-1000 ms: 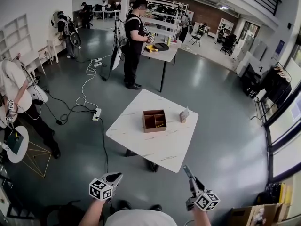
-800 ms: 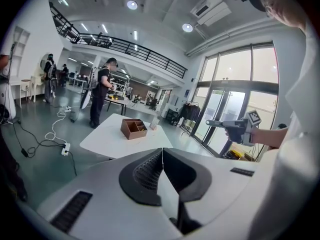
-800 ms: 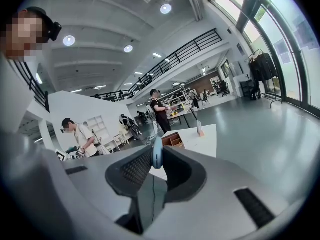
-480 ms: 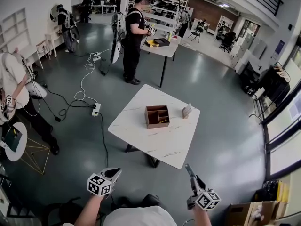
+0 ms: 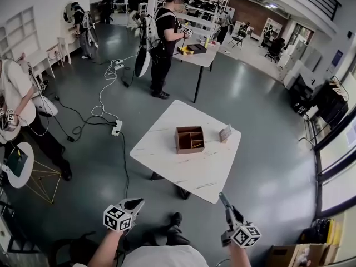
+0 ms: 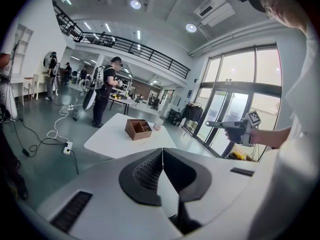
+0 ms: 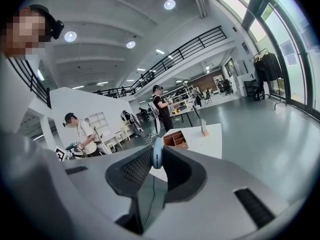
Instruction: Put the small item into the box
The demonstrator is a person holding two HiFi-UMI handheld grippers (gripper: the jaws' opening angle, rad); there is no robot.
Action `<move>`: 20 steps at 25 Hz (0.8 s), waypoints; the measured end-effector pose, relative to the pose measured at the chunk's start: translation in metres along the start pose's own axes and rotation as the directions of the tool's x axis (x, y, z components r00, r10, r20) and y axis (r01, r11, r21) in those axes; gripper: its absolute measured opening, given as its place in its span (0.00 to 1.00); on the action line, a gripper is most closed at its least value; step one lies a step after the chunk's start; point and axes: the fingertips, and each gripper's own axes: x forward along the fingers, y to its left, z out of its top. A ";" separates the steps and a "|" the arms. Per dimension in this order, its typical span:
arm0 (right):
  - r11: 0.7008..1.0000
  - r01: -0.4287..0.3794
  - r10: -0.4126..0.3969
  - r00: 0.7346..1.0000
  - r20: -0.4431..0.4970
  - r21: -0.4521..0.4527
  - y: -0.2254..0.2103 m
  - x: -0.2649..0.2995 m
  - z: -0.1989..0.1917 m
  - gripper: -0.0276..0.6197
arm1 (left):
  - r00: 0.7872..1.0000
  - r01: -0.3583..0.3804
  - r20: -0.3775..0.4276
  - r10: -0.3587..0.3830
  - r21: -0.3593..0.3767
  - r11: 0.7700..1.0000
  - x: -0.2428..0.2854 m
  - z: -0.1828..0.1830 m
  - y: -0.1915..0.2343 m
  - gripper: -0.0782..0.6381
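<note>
The white tabletop (image 5: 167, 152) has drifted up and to the right in the head view since a second ago, and the person's dark shoe (image 5: 174, 225) has come into sight on the grey floor (image 5: 267, 166) below it. Near the tabletop's middle stands the brown partitioned box (image 5: 189, 139), with a small card stand (image 5: 225, 133) just beside it on the right. Both grippers hang well short of the tabletop: the left gripper (image 5: 139, 204) has its jaws pressed together on nothing, while the right gripper (image 5: 221, 196) pinches the small pale-blue item (image 7: 157, 153) at its tips, well apart from the box.
</note>
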 end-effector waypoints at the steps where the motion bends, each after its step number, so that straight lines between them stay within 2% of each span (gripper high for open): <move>1: 1.000 -0.004 0.004 1.000 -0.002 0.000 -0.004 0.006 0.001 0.17 | 1.000 -0.006 0.002 0.006 -0.002 1.000 0.003 0.002 0.002 0.13; 20: 0.990 -0.143 0.143 0.988 -0.053 0.011 -0.060 0.138 0.050 0.17 | 0.992 -0.128 -0.005 0.128 -0.029 0.991 0.081 0.055 0.035 0.13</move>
